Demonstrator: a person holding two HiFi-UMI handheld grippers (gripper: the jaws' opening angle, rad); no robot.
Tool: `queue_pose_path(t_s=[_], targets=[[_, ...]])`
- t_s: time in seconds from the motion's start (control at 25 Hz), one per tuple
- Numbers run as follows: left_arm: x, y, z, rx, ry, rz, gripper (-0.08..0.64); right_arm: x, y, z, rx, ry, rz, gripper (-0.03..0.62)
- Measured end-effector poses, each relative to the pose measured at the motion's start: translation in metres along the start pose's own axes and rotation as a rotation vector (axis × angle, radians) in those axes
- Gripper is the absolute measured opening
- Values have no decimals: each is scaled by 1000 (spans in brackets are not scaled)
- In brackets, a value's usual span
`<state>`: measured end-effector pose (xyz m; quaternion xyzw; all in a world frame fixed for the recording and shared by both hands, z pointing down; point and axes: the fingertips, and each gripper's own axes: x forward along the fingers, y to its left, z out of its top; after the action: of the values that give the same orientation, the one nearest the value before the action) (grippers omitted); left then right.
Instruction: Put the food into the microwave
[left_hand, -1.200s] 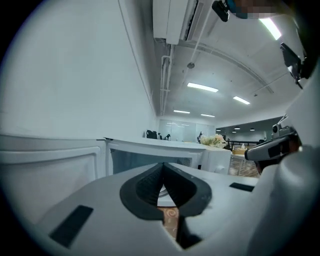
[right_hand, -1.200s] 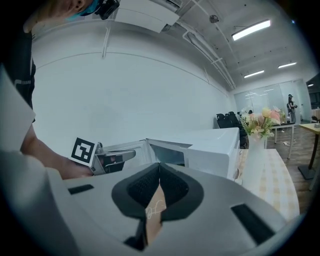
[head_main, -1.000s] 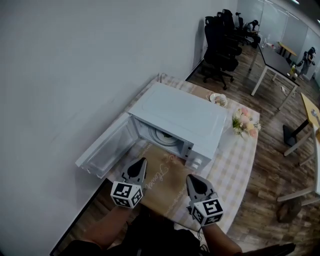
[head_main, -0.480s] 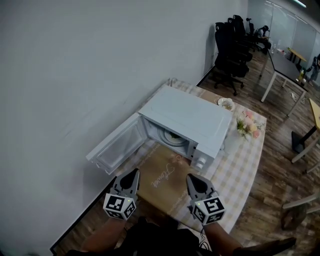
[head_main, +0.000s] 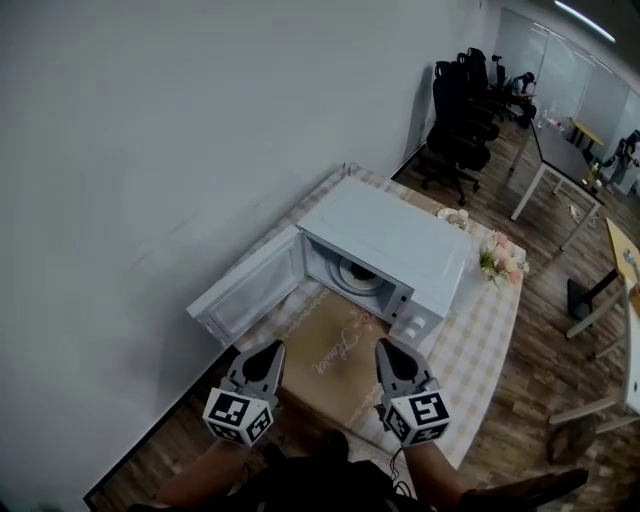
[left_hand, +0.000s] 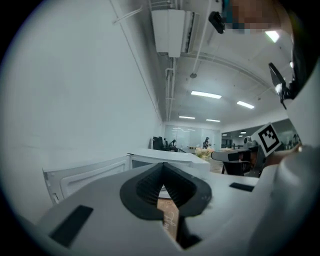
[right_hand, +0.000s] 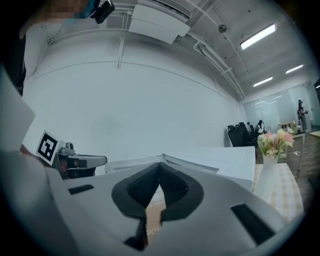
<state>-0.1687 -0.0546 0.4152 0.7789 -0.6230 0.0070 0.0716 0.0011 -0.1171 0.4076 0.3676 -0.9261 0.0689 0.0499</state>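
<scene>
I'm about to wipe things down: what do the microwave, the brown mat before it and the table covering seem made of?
Microwave: white painted metal or plastic, smooth and matte, with flat even panels. Brown mat: perhaps kraft paper or leatherette, lying flat with printed script. Table covering: likely cloth, going by its beige-and-white checked pattern.

The microwave (head_main: 385, 235) looked like smooth white painted metal, faintly glossy. The checked tablecloth (head_main: 480, 320) was woven cloth, the brown mat (head_main: 335, 355) matt and paper-like, the floor (head_main: 540, 370) wooden planks, the wall (head_main: 150, 150) matt white.
</scene>
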Motion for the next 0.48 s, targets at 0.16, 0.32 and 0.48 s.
queue_pose_path(t_s=[0.16, 0.32, 0.48], targets=[[-8, 6, 3, 34, 0, -15, 9, 2, 5, 4, -4, 7, -41, 8], [-12, 11, 11, 58, -20, -19, 9, 8, 12, 2, 27, 3, -46, 8], [-16, 13, 12, 69, -24, -32, 9, 11, 21, 5, 12, -6, -45, 8]])
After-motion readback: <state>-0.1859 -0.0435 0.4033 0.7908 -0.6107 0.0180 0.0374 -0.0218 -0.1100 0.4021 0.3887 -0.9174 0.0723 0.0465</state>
